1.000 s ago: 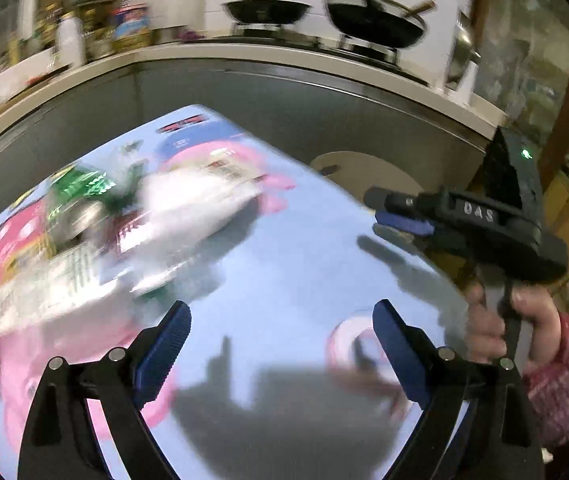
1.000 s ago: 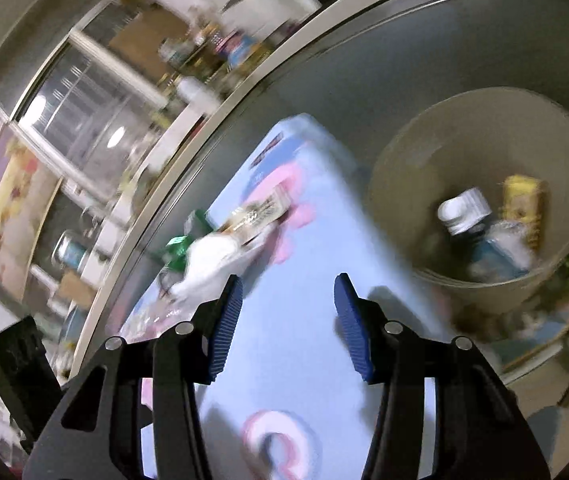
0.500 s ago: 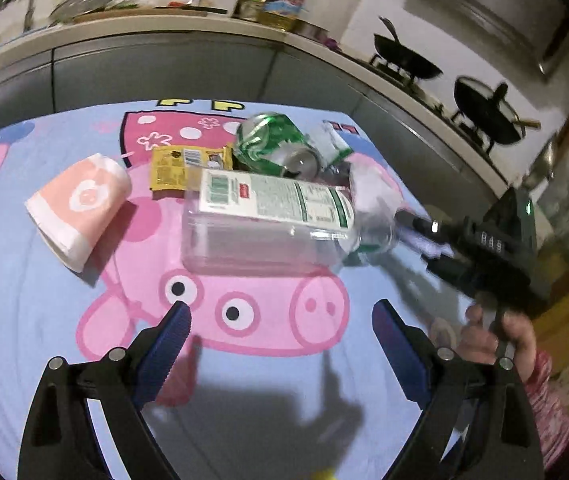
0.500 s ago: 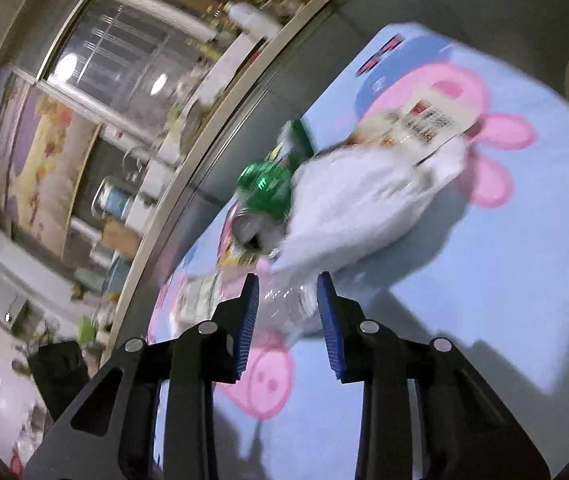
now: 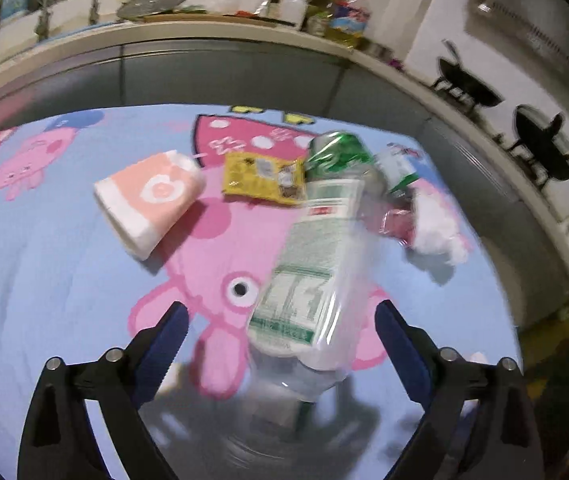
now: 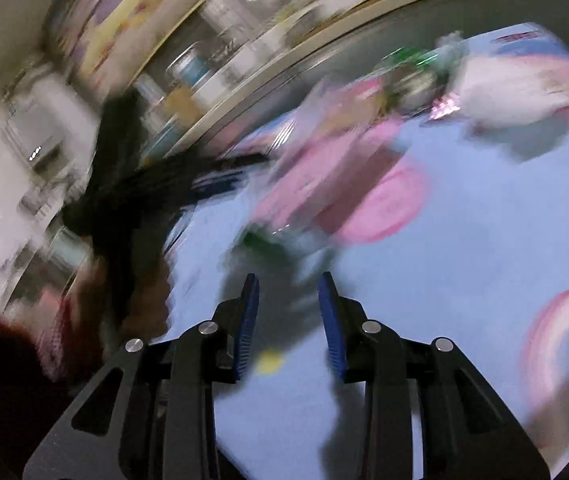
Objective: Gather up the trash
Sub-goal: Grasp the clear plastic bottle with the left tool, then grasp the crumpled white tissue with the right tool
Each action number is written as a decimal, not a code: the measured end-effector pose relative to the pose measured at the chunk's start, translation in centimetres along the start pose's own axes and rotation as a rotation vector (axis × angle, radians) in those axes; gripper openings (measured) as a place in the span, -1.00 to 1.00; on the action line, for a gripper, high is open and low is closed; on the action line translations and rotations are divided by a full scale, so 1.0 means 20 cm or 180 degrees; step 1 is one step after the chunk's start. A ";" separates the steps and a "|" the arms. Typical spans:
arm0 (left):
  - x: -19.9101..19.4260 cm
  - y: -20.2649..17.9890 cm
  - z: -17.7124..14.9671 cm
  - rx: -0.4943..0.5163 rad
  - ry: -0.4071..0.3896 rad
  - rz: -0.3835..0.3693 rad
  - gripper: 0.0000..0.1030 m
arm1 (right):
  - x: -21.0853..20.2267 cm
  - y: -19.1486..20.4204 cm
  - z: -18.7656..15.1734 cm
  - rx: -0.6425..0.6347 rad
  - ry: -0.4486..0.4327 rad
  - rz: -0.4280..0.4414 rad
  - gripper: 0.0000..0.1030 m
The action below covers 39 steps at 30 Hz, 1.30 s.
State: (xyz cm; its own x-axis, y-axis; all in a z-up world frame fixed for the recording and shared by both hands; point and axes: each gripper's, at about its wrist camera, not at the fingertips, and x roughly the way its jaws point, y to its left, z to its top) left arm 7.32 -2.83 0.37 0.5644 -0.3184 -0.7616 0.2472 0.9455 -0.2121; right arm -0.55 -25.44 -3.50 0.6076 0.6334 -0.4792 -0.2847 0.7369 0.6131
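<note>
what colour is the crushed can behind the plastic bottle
Green with silvery patches, the crushed can shows best in the left wrist view.

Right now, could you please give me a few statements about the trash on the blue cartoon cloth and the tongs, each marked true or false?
1. The left tongs are wide open. True.
2. The clear plastic bottle with the green-and-white label stands upright. False: it lies on its side.
3. The crushed green can lies beyond the bottle. True.
4. The yellow snack wrapper is inside the peach-and-white paper cup. False: it lies beside it.
5. The right tongs grip the white crumpled tissue. False: they hold nothing.
</note>
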 end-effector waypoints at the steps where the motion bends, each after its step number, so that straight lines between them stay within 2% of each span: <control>1: 0.01 -0.01 -0.01 0.0007 0.0004 0.0014 0.85 | -0.03 -0.05 0.02 0.0091 -0.0089 -0.0089 -0.32; 2: 0.03 -0.03 -0.03 0.0039 0.0007 0.0032 0.85 | -0.08 -0.14 0.08 0.0297 -0.0243 -0.0202 -0.32; 6: 0.06 -0.11 -0.04 0.0311 -0.0109 0.0235 0.90 | -0.21 -0.42 0.21 0.1061 -0.0657 -0.0302 -0.32; 9: 0.08 -0.16 -0.04 0.0495 -0.0112 0.0282 0.90 | -0.24 -0.57 0.28 0.1396 -0.0887 -0.0432 0.06; 11: 0.10 -0.19 -0.04 0.0628 -0.0080 0.0299 0.91 | -0.22 -0.67 0.33 0.1583 -0.0913 -0.0439 0.06; 14: 0.14 -0.25 -0.05 0.0963 -0.0095 0.0418 0.92 | -0.15 -0.70 0.38 0.1632 -0.0888 -0.0491 0.06; 18: 0.21 -0.33 -0.07 0.1400 -0.0074 0.0568 0.93 | -0.02 -0.68 0.48 0.1502 -0.0853 -0.0666 0.06; 19: 0.23 -0.34 -0.07 0.1458 -0.0064 0.0581 0.93 | 0.00 -0.66 0.49 0.1496 -0.0842 -0.0683 0.01; 20: 0.25 -0.33 -0.08 0.1461 -0.0036 0.0541 0.81 | 0.03 -0.67 0.50 0.1498 -0.0821 -0.0704 -0.09; 21: 0.26 -0.33 -0.08 0.1455 -0.0019 0.0543 0.71 | 0.04 -0.67 0.49 0.1495 -0.0798 -0.0719 -0.49; 22: 0.27 -0.33 -0.08 0.1453 -0.0024 0.0567 0.64 | 0.06 -0.67 0.49 0.1516 -0.0749 -0.0752 -0.87; 23: 0.27 -0.32 -0.08 0.1454 -0.0026 0.0569 0.53 | 0.06 -0.67 0.48 0.1561 -0.0743 -0.0709 -0.96; 26: 0.25 -0.28 -0.08 0.1353 0.0010 0.0459 0.41 | 0.02 -0.64 0.38 0.1561 -0.0798 -0.0622 -0.96; 33: 0.18 -0.23 -0.14 0.1189 0.0122 0.0210 0.36 | -0.22 -0.47 0.05 0.1281 -0.0803 -0.0602 -0.96; 36: 0.15 -0.26 -0.17 0.1220 0.0138 0.0100 0.36 | -0.30 -0.39 -0.07 0.0977 -0.0668 -0.0819 -0.96; 39: 0.12 -0.31 -0.19 0.1272 0.0160 -0.0027 0.34 | -0.38 -0.35 -0.17 0.0851 -0.0619 -0.1092 -0.88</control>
State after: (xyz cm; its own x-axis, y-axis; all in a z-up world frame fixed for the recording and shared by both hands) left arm 4.08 -9.19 -2.47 0.5242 -0.3129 -0.7920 0.5442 0.8385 0.0289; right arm -5.70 -34.62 -6.42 0.7679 0.2894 -0.5716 0.1419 0.7931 0.5923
